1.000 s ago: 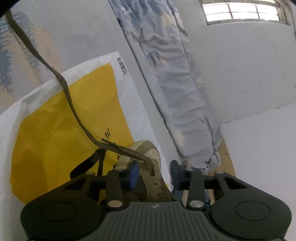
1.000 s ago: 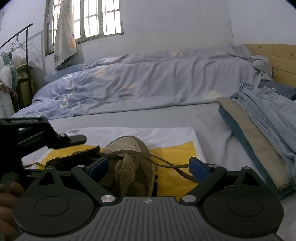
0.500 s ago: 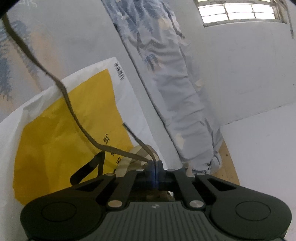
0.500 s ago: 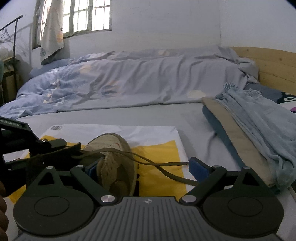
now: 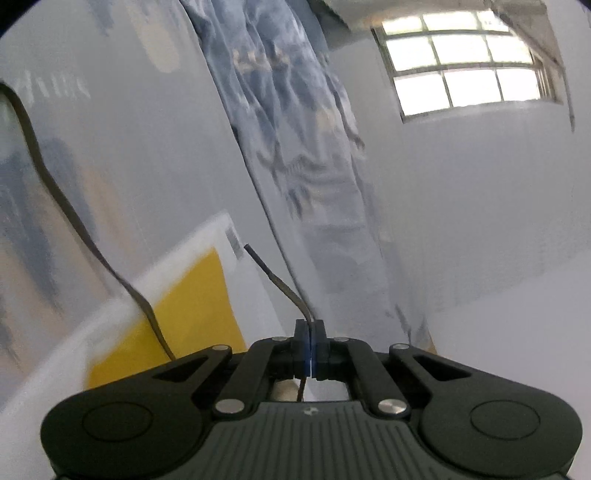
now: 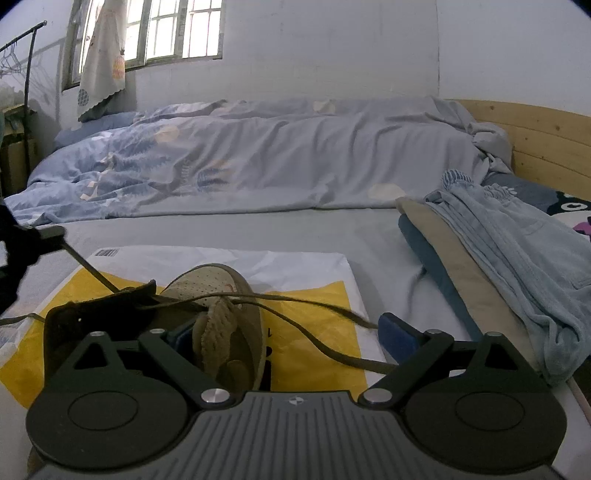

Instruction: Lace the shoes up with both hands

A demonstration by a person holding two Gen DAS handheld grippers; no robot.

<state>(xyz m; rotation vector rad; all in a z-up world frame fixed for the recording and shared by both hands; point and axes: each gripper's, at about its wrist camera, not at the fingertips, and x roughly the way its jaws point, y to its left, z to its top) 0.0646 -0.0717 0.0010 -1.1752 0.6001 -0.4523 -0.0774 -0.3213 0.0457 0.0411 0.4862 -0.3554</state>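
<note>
Left tool (image 5: 311,345): jaws pinched together on a dark shoelace (image 5: 275,282), whose stiff tip sticks up past the pads.
Right tool (image 6: 286,332): jaws spread wide, holding nothing; a lace strand lies slack across the gap.
Shoe (image 6: 225,314): tan perforated sneaker, toe pointing away, on a white and yellow plastic mailer bag (image 6: 314,306) between the right tool's fingers.
Writing: barcode label (image 6: 107,253) on the bag's white corner, black print beside the shoe; neither legible.
Surface: bed (image 6: 332,229) with pale grey sheet, blue leaf-print duvet (image 6: 258,158), folded clothes (image 6: 498,258).
Room: white walls, barred window (image 6: 166,29), wooden headboard (image 6: 535,140).
</note>
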